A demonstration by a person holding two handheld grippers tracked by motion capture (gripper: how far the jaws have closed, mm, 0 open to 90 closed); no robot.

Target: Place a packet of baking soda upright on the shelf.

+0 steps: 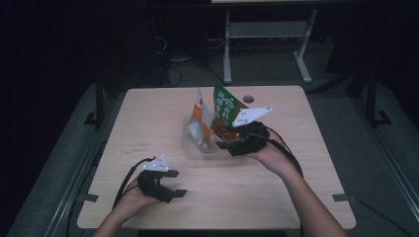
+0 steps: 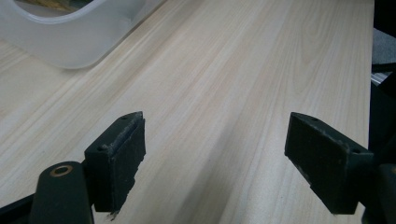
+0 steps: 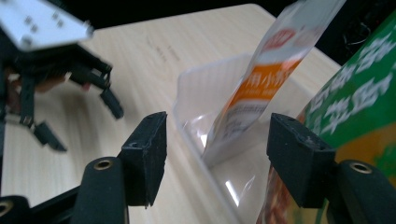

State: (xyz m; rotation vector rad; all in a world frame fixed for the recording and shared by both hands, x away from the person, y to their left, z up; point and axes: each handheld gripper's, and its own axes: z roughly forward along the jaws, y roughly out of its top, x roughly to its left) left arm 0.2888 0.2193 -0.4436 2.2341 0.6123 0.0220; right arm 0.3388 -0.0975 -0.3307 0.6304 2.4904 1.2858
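A clear plastic tub [image 1: 190, 148] stands mid-table. An orange-and-white packet [image 1: 200, 116] and a green packet [image 1: 225, 104] stand upright in it. My right gripper [image 1: 225, 147] sits at the tub's near right side, open. In the right gripper view its jaws [image 3: 217, 154] frame the tub wall [image 3: 210, 88] and the orange-and-white packet [image 3: 266, 79], pads clear of both; the green packet [image 3: 359, 102] is just right of them. My left gripper [image 1: 179, 182] rests low over the table's near left, open, with bare wood between its jaws [image 2: 215, 149]. The tub's corner [image 2: 70, 42] lies well ahead of it.
The light wooden table [image 1: 148, 113] has a cable hole [image 1: 248, 99] near its far edge. A white desk frame [image 1: 267, 34] stands on the floor beyond. In the right gripper view the left gripper [image 3: 84, 125] shows farther off at the left.
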